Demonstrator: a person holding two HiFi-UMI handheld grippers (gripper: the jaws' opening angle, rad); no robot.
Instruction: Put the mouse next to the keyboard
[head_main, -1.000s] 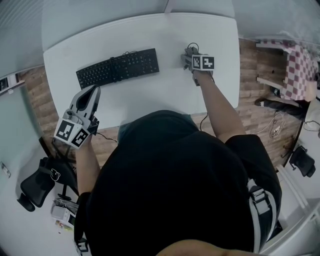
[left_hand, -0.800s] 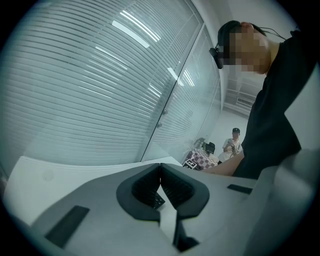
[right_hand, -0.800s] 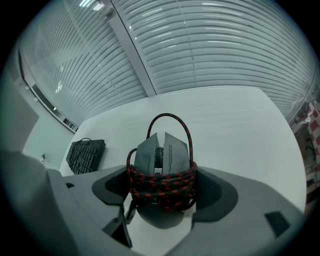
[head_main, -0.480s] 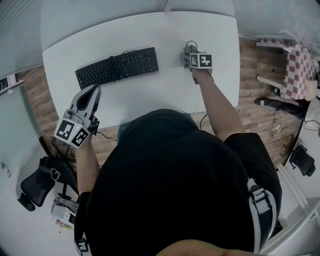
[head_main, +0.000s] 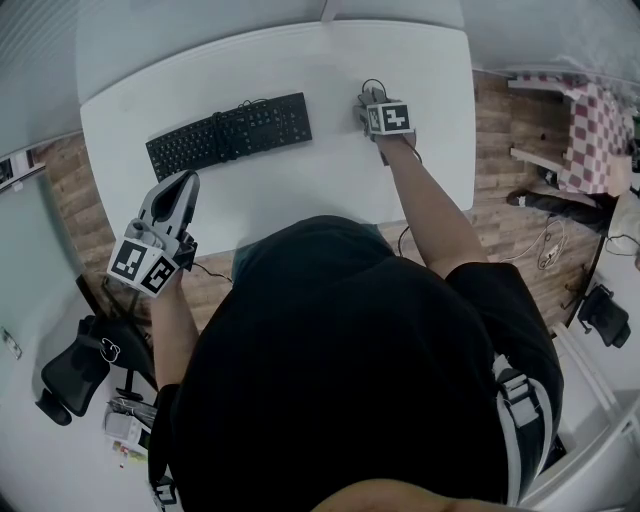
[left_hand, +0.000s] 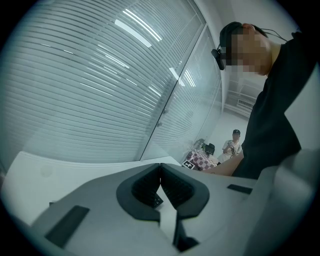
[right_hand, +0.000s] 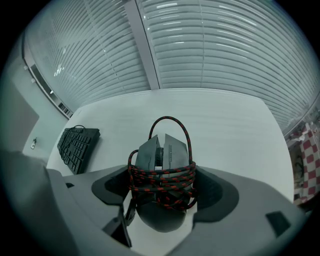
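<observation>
At the white table, right gripper clamps grey mouse wrapped in red-black cable.

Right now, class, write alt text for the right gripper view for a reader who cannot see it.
The right gripper clamps a grey mouse wound in red-and-black braided cable. Beyond it lies a white table, with a black keyboard at the left and window blinds behind.

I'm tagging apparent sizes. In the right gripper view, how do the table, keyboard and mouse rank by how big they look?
1. table
2. mouse, cable-wrapped and close to the camera, so its rank here says little about true size
3. keyboard, far off at the left
</observation>
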